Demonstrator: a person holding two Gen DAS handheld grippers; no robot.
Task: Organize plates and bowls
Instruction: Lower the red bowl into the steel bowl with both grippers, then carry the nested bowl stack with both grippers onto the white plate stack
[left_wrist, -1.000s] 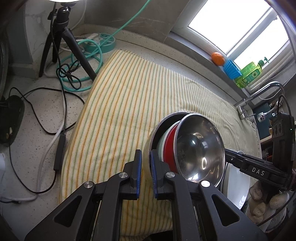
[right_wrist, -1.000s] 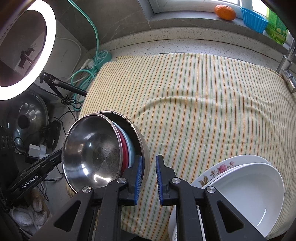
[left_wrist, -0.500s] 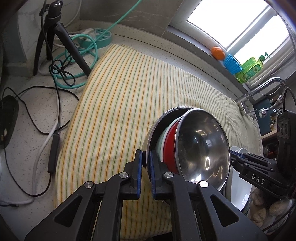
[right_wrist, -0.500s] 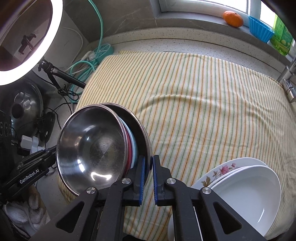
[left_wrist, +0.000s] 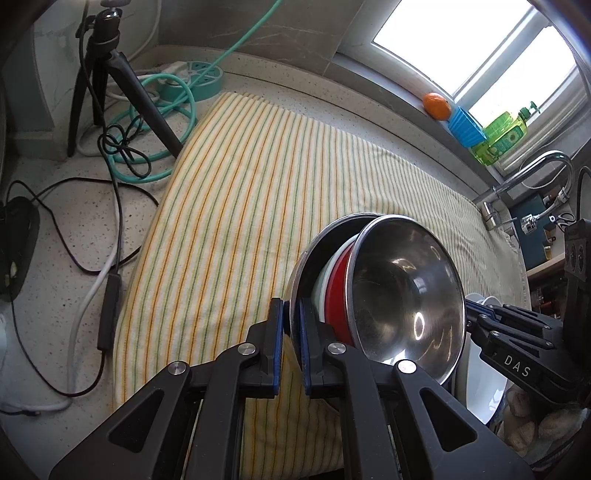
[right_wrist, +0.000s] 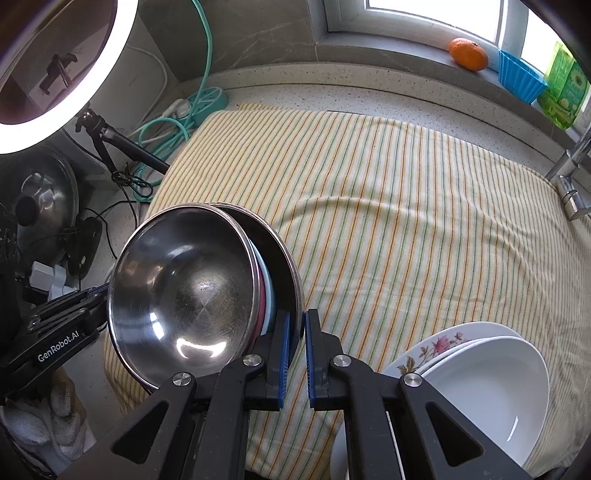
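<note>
A tilted stack of nested bowls hangs over the front edge of the striped cloth (left_wrist: 258, 184). It has an outer steel bowl (left_wrist: 332, 227), a pale bowl, a red bowl (left_wrist: 338, 280) and an inner steel bowl (left_wrist: 406, 288). My left gripper (left_wrist: 290, 314) is shut on the outer bowl's rim. From the opposite side, my right gripper (right_wrist: 297, 325) is shut on that same rim (right_wrist: 280, 254), beside the inner steel bowl (right_wrist: 184, 291). Each gripper shows in the other's view: the right gripper (left_wrist: 476, 315) and the left gripper (right_wrist: 92, 299). White plates (right_wrist: 487, 380) on a floral plate (right_wrist: 439, 341) lie lower right.
A tripod (left_wrist: 110, 74), teal hose (left_wrist: 184, 107) and black cables (left_wrist: 110, 206) crowd the counter left of the cloth. A ring light (right_wrist: 44, 136) and a pot lid (right_wrist: 44, 195) stand further left. An orange (right_wrist: 468, 53), a blue cup (right_wrist: 521, 79) and a faucet (left_wrist: 532, 173) line the window side.
My right gripper's jaws closed onto the outer bowl's rim. The left jaws tightened slightly. The bowl stack stayed in about the same place.
</note>
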